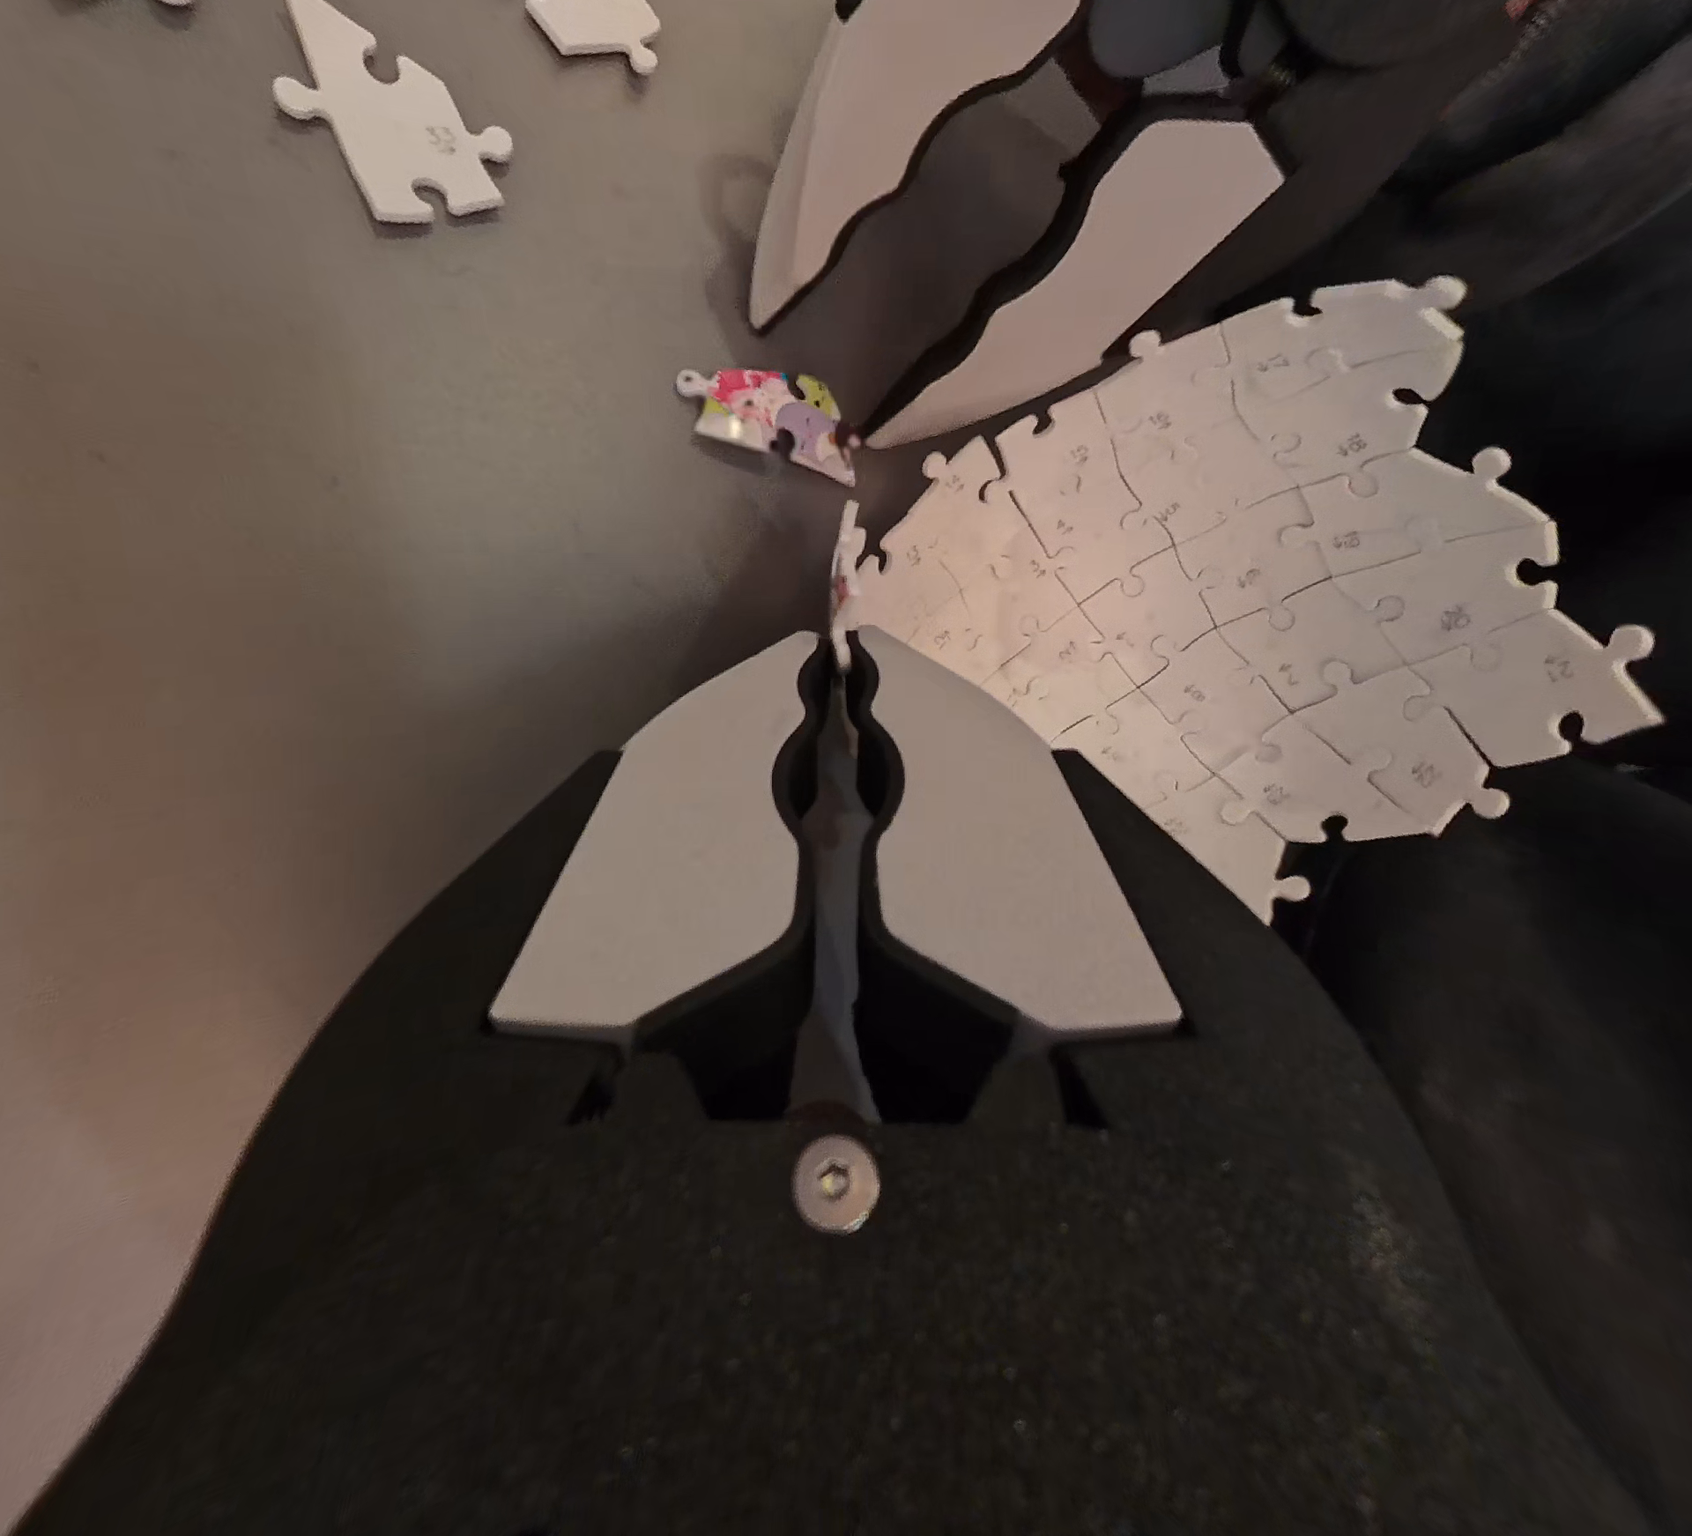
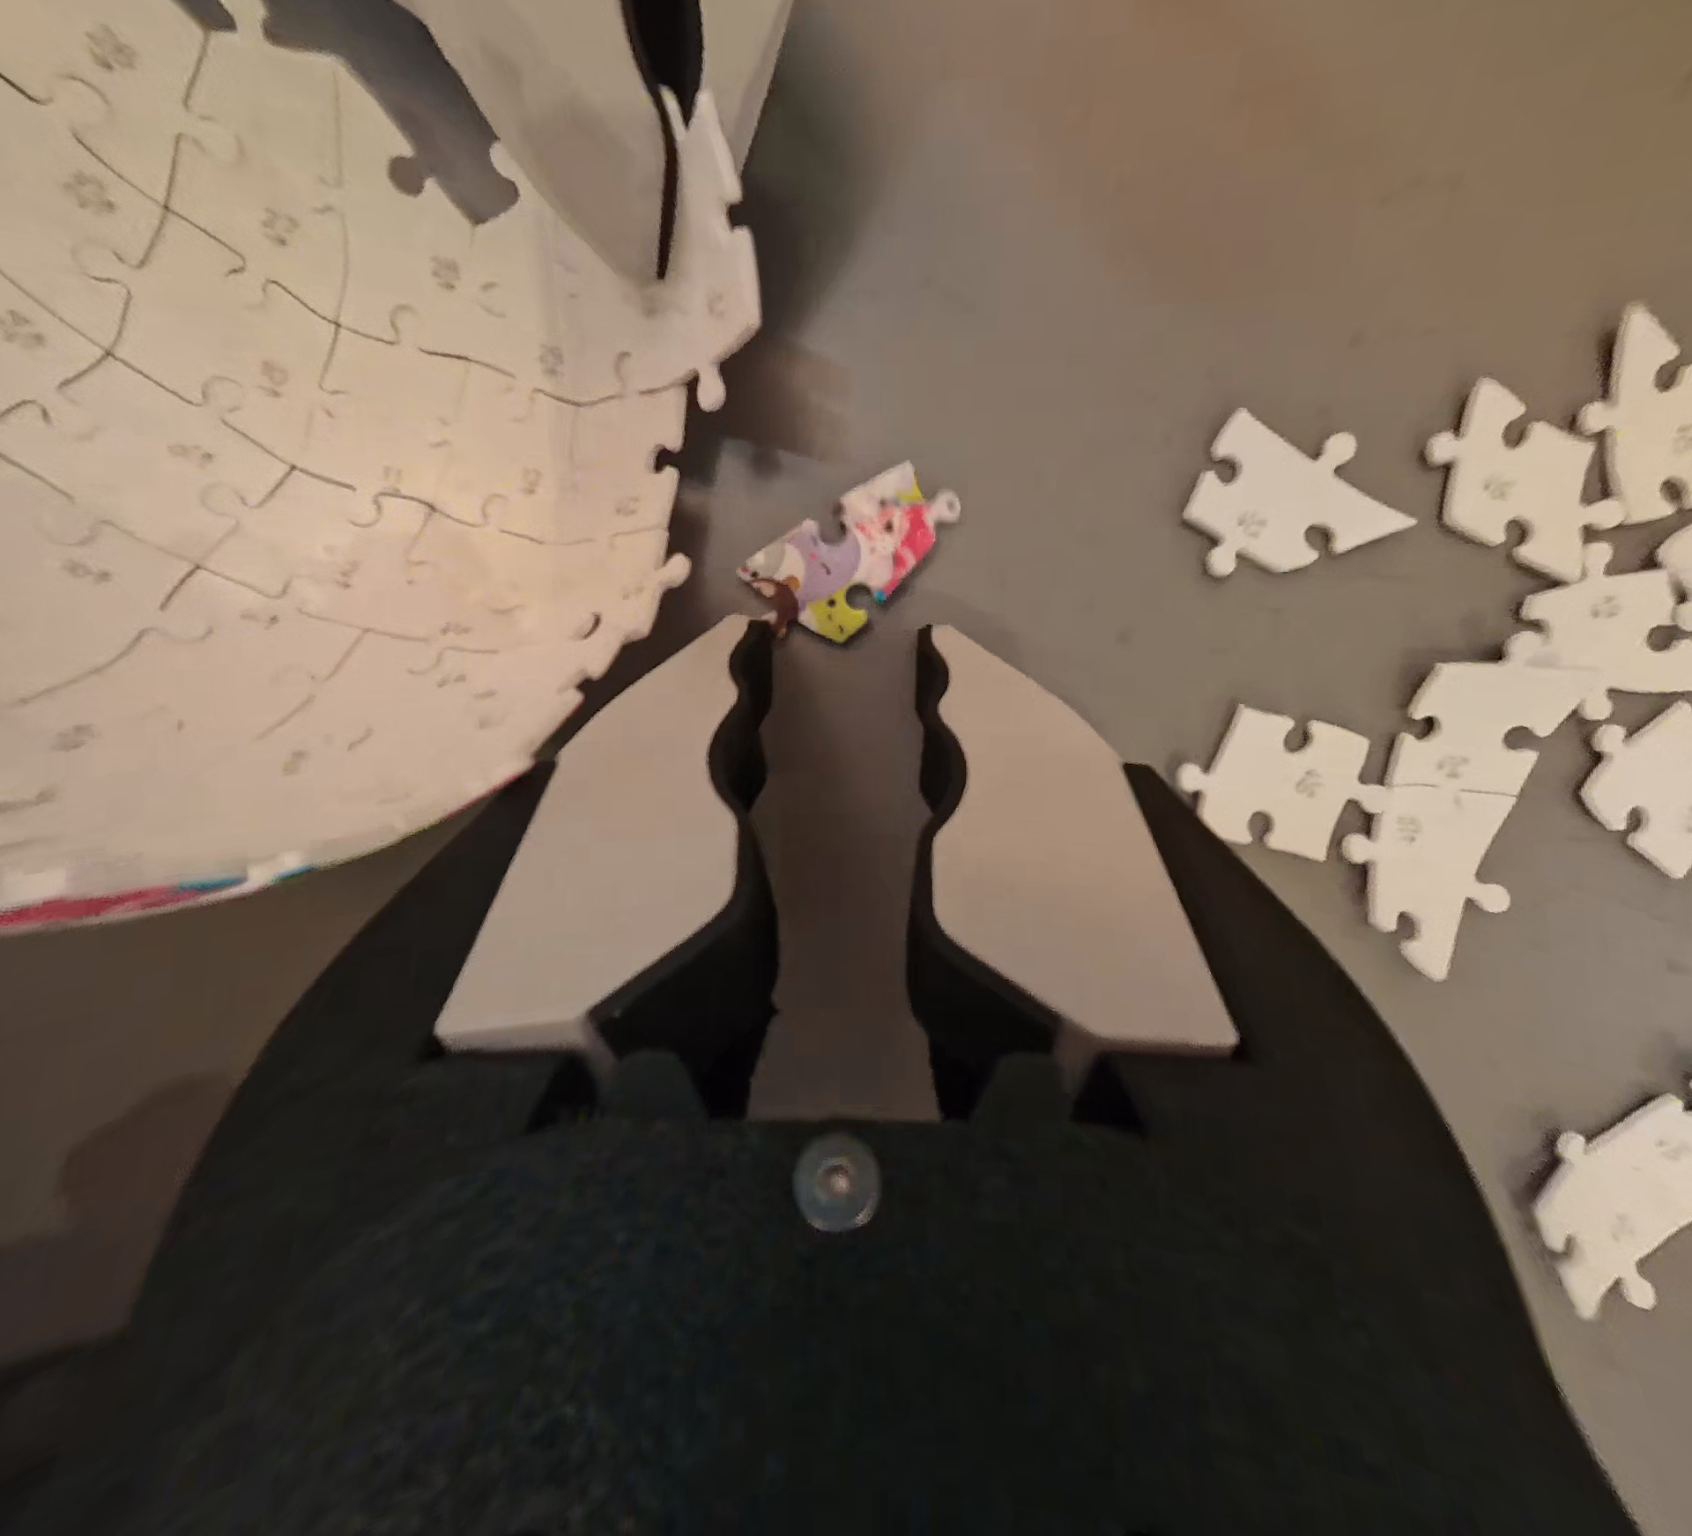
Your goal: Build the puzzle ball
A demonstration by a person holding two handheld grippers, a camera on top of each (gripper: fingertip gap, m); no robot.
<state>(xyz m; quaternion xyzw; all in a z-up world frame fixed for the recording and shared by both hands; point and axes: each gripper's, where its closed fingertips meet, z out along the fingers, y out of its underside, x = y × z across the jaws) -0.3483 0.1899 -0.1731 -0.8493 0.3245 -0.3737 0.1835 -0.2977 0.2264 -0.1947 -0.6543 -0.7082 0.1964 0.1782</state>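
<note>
The left gripper (image 1: 844, 650) is clamped on the rim of the half-built shell (image 1: 1282, 576), held above the table (image 1: 320, 485). The right gripper (image 2: 838, 631) stands apart, its tips just beside a coloured piece (image 2: 847, 558) lying on the table. Loose white pieces (image 2: 1465, 714) lie scattered near one edge.

Dim, warm light here; a glow pools on the puzzle shell (image 1: 1236, 604). My bench (image 1: 320, 531) shades grey to tan. Wide-angle bending at the edges, soft blur on the shell in the right view.
</note>
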